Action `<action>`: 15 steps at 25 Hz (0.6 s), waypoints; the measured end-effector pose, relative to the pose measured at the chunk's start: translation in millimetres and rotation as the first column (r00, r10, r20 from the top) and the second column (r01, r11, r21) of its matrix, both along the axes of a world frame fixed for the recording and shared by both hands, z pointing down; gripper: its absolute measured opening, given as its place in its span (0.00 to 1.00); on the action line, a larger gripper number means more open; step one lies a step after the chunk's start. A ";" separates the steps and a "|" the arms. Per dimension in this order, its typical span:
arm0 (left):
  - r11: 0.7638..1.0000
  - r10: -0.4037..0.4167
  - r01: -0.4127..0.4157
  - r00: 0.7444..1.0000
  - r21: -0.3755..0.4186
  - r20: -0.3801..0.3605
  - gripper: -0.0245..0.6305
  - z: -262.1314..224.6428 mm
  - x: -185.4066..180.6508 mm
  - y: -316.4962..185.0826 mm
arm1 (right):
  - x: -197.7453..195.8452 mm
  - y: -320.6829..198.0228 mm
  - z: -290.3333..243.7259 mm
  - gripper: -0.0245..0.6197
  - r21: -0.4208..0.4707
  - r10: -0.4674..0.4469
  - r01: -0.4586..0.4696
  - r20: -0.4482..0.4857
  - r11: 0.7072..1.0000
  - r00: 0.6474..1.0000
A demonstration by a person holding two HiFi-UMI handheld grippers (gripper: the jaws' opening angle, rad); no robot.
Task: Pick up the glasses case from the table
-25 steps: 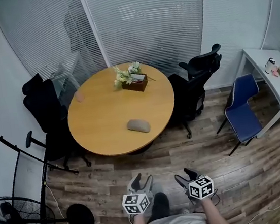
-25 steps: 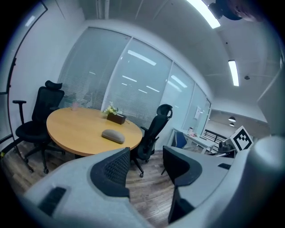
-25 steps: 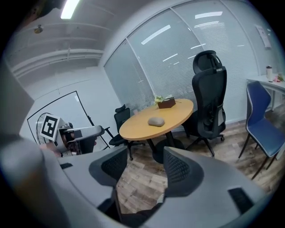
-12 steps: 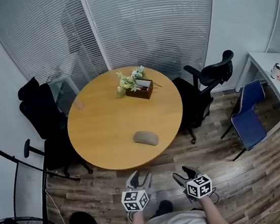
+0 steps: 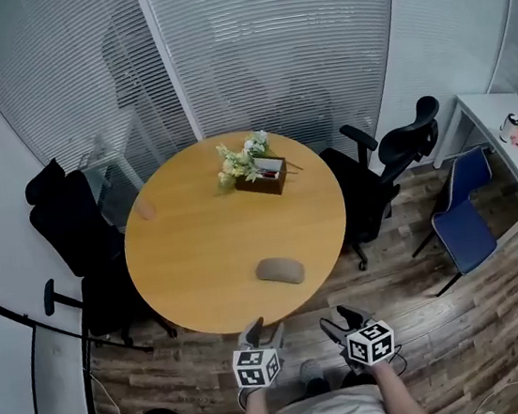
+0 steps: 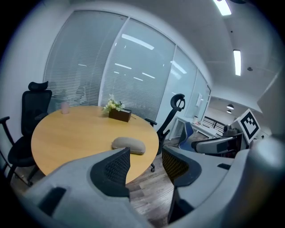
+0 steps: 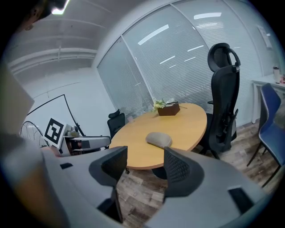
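Observation:
The grey-brown glasses case [image 5: 281, 270] lies flat on the round wooden table [image 5: 190, 258], near its front edge. Both gripper views show the glasses case [image 6: 128, 145] [image 7: 159, 139] ahead of the jaws and well out of reach. My left gripper [image 5: 261, 332] hangs over the floor just short of the table's rim, open and empty [image 6: 146, 158]. Beside it, my right gripper [image 5: 343, 318] is also open with nothing between its fingers [image 7: 144, 162]. Neither gripper touches the case.
A brown box with flowers [image 5: 255, 166] stands at the table's far side and a small pink cup [image 5: 147, 209] at its left. Black office chairs [image 5: 67, 222] [image 5: 382, 171] flank the table. A blue chair [image 5: 463, 222] and a white desk [image 5: 506, 145] stand at the right.
The person has stepped forward: the table and case have come closer, and both grippers now sit just short of the table's near rim. The jaws stand as before.

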State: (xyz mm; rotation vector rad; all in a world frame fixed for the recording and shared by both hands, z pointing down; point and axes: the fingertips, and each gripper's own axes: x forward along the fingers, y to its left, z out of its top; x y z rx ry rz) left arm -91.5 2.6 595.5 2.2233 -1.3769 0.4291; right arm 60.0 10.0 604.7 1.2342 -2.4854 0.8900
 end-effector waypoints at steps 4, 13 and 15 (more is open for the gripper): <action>1.000 0.026 -0.026 1.000 0.013 -0.012 0.37 2.4 0.5 -6.5 | -1.3 -2.5 0.6 0.40 0.000 0.013 -0.013 -0.002 1.000 1.000; 0.999 0.047 -0.047 0.998 -0.001 -0.042 0.37 8.3 1.2 -10.4 | 5.5 -9.9 6.5 0.40 -0.012 0.048 -0.048 0.018 0.999 0.999; 0.999 0.051 -0.051 0.998 -0.002 -0.044 0.37 9.4 1.0 -10.9 | 5.0 -14.1 8.0 0.40 -0.017 0.047 -0.047 0.030 0.999 0.998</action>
